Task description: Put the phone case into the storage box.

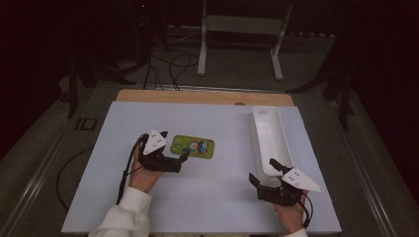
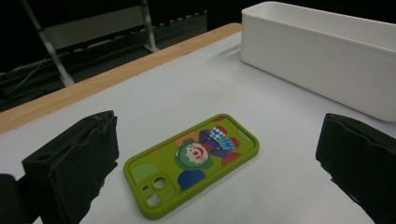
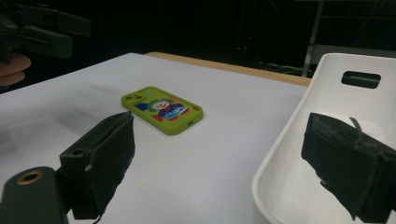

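A green phone case (image 1: 192,146) with a cartoon clown lies flat on the white table top, camera holes toward the left. My left gripper (image 1: 175,144) stands open at the case's left end, low over the table. In the left gripper view the phone case (image 2: 194,163) lies just ahead between the wide jaws of the left gripper (image 2: 217,135). My right gripper (image 1: 263,171) is open at the near end of a long white tray (image 1: 271,136). In the right gripper view, the right gripper (image 3: 219,126) has one jaw over the table and the other over the tray (image 3: 299,116); the case (image 3: 161,108) lies farther off.
The tray (image 2: 327,70) is empty and runs front to back at the table's right side. A wooden strip (image 1: 197,96) edges the far side of the table. Beyond it stand a metal frame (image 1: 239,29) and cables on the floor. The other hand's gripper (image 3: 42,28) shows top left.
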Motion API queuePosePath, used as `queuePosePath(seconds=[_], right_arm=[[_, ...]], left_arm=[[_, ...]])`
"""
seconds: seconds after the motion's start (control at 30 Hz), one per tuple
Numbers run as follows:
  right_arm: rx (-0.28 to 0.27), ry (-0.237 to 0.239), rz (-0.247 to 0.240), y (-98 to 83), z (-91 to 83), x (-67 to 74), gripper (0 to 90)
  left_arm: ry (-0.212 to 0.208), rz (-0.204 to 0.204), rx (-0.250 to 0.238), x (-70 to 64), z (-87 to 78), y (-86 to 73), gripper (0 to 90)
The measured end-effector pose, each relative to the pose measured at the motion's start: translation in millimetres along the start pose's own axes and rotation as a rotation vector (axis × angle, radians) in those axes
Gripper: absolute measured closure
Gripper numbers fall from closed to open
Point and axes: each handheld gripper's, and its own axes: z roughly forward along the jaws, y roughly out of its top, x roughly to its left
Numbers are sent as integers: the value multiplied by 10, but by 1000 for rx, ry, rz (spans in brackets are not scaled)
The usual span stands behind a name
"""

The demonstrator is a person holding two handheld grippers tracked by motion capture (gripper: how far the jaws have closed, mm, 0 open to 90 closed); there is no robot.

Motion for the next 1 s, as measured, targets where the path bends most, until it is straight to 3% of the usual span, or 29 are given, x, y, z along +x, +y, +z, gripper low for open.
queuePosePath(seconds=[0.23, 1.0], right_arm=[[-1, -1, 1, 0, -4, -6, 96], [-4, -2, 3, 2, -10, -11, 95]], left_arm=[[6, -15, 13, 50, 115, 20, 0], [2, -5, 43, 70, 518, 150, 12]])
